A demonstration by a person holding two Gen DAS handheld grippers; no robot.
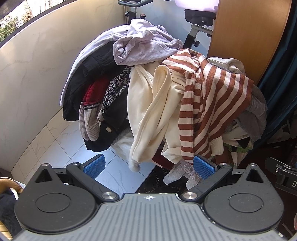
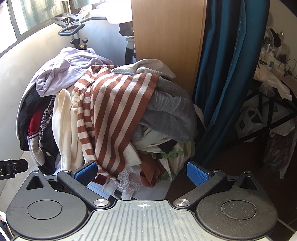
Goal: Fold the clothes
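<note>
A big heap of clothes (image 1: 157, 89) sits on something hidden under it, in front of a pale wall (image 1: 27, 77) and a wooden panel (image 1: 246, 37). The clothes are soft and crumpled, all mixed up.

On top lies a light purple top (image 1: 141, 44), thin and wrinkled. A shirt with brown and cream stripes (image 1: 209, 103) hangs down the front. Next to it hangs a smooth cream garment (image 1: 148, 115) with long folds. On the left side are a black garment (image 1: 87, 79), a red ribbed knit (image 1: 94, 92), and a black cloth with a white pattern (image 1: 115, 89). A bit of white lace (image 1: 185, 170) peeks out at the bottom. In the right wrist view a fuzzy gray garment (image 2: 170, 113) bulges out on the right, with a leafy green and white cloth (image 2: 172, 153) under it. It is hard to count every piece, because many are buried.

The left gripper (image 1: 148, 165) is spread wide and holds nothing. Its two blue pads (image 1: 94, 165) are bumpy like tiny dots. The right gripper (image 2: 143, 172) is spread wide too and holds nothing; the striped shirt's low edge hangs just above its left pad.

An exercise bike (image 1: 133, 11) stands behind the heap, cut off at the top. A dark blue curtain (image 2: 228, 74) hangs to the right. Shiny white floor tiles (image 1: 61, 139) show below the heap.
</note>
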